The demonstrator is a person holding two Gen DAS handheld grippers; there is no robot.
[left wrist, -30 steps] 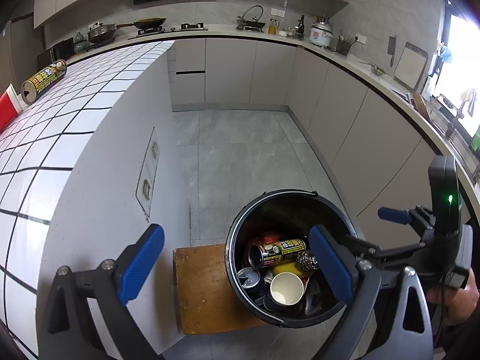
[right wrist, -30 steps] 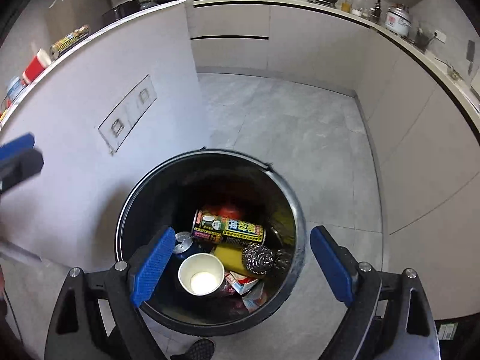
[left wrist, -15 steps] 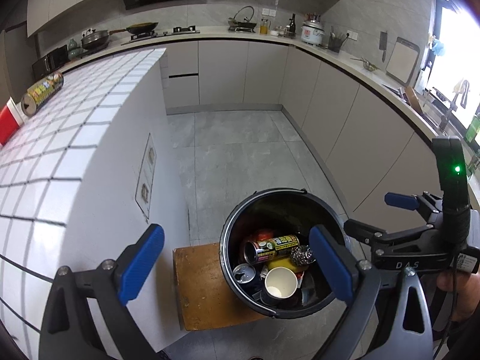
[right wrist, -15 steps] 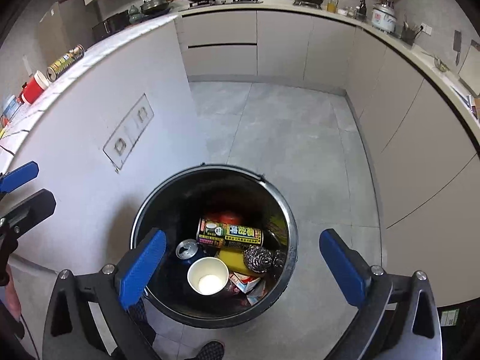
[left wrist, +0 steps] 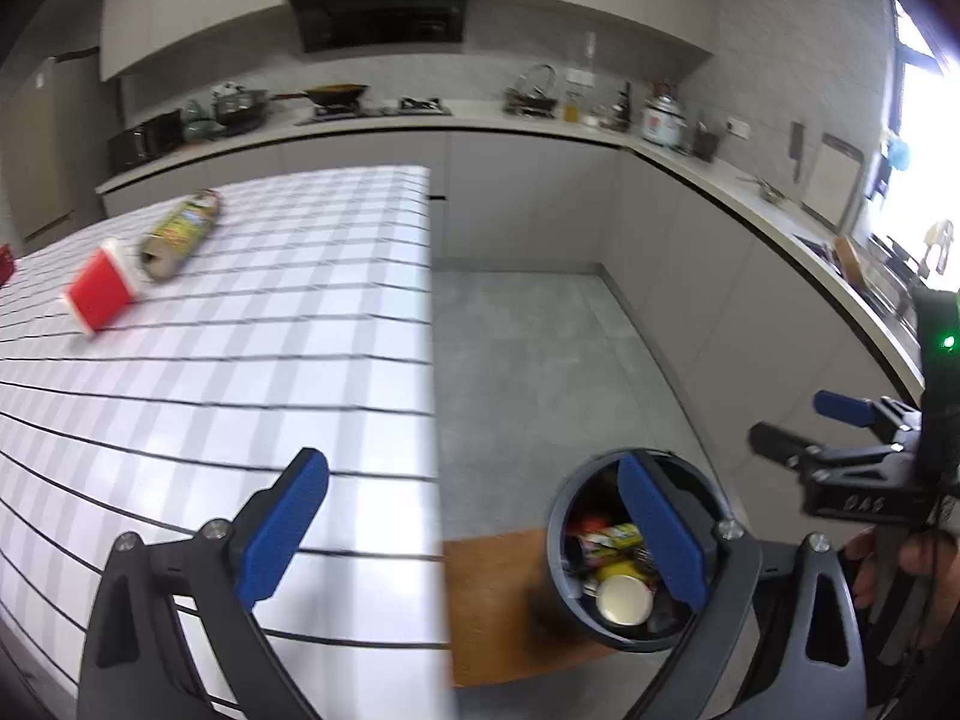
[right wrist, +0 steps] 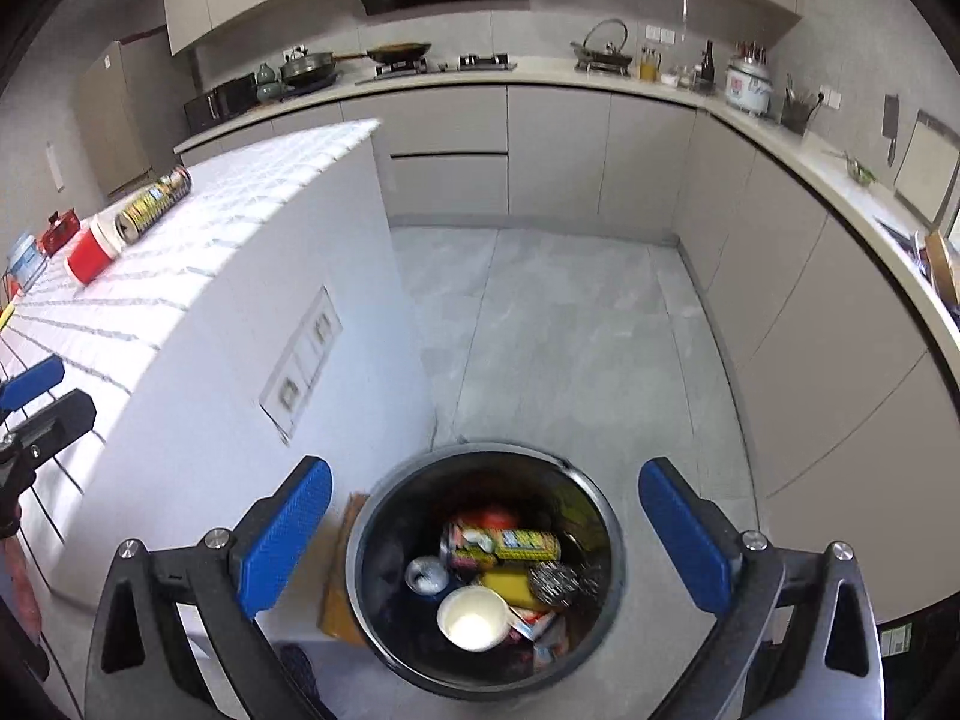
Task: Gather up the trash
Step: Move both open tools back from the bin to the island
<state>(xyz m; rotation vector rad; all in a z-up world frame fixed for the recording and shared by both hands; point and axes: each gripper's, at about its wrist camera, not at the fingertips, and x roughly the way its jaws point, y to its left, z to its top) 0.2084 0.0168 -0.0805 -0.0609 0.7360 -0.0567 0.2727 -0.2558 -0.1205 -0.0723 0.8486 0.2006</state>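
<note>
Clearly both jaws stand wide apart and empty – the right gripper (right wrist: 485, 531) above the round black trash bucket (right wrist: 360, 546). Remaining trash, a yellow-labelled can (left wrist: 180, 234) and red cup (left wrist: 99, 291), lies at ten o'clock on the white tiled bench (left wrist: 270, 360) – the can may roll away if nudged.

A black round bin (right wrist: 486, 570) stands on the floor directly below and between the right tongs (right wrist: 485, 531). It holds a lying printed can (right wrist: 501, 545), a white paper cup (right wrist: 471, 618) mouth up, a steel scourer (right wrist: 549, 583) and other scraps. On the tiled surface (left wrist: 240, 360), well ahead-left of the left tongs (left wrist: 474, 531), a yellow-green can (left wrist: 180, 233) lies beside a tipped red cup (left wrist: 99, 294)
</note>
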